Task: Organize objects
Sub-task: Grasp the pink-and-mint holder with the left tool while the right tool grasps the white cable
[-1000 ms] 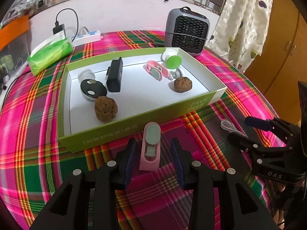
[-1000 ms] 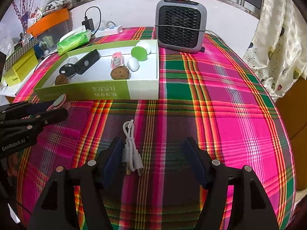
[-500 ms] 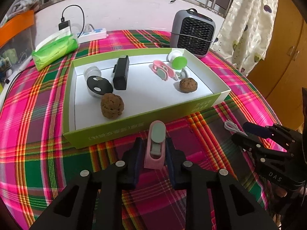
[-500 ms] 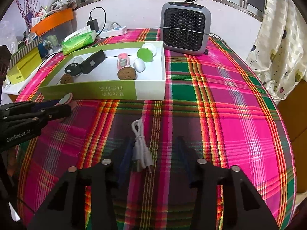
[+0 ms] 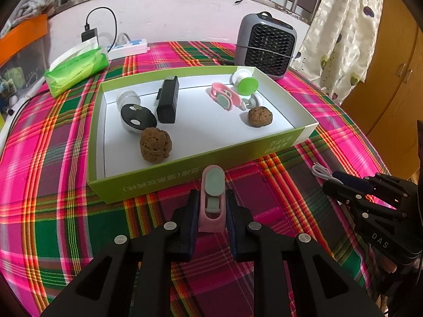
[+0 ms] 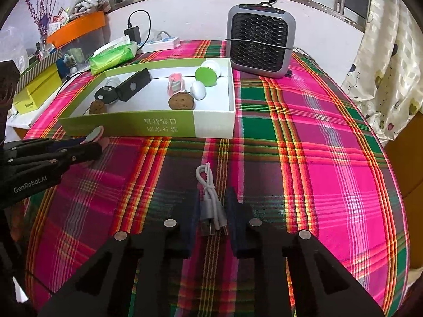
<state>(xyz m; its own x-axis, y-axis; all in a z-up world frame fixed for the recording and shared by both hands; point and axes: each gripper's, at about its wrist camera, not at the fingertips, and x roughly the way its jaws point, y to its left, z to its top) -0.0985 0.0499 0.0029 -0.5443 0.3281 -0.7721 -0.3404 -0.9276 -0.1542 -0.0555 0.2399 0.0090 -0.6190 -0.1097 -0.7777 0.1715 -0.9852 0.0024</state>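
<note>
The left hand-held gripper (image 5: pixel 211 206) has its jaws closing on a pink clip with a grey-green pad (image 5: pixel 212 198), and its dark pads already press on both sides of the clip's lower half; the clip stands out past the fingertips toward the near wall of a shallow green-and-white box (image 5: pixel 169 182), just beside that wall. The right hand-held gripper (image 6: pixel 211 211) is clamped on a bundled white USB cable (image 6: pixel 210 198), whose plugs lie between the pads while its looped end reaches out over the cloth toward the box. Both sit low over a tabletop (image 6: pixel 317 158) covered in a pink, green and red plaid cloth, the right gripper to the right of the left one, as the left wrist view shows at its right edge (image 5: pixel 341 187). Inside the box, on the left, lie a walnut (image 5: pixel 155 145) nearest the front wall, a black oval fob with two silver dots (image 5: pixel 138 117) just behind it, a small white-capped piece (image 5: pixel 127 99) farther back, and a black rectangular device (image 5: pixel 167 99) beside them. On the right lie a second pink clip (image 5: pixel 224 99), a white item with a round green face (image 5: pixel 247 84) at the far corner, a small white rounded piece (image 5: pixel 255 101) and a second walnut (image 5: pixel 259 116). Beyond the box stand a grey fan heater (image 5: pixel 265 45) at far right, a green tissue pack (image 5: pixel 76 67) at far left, and a white power strip (image 5: pixel 129 49) with a black charger plugged in near the wall.
</note>
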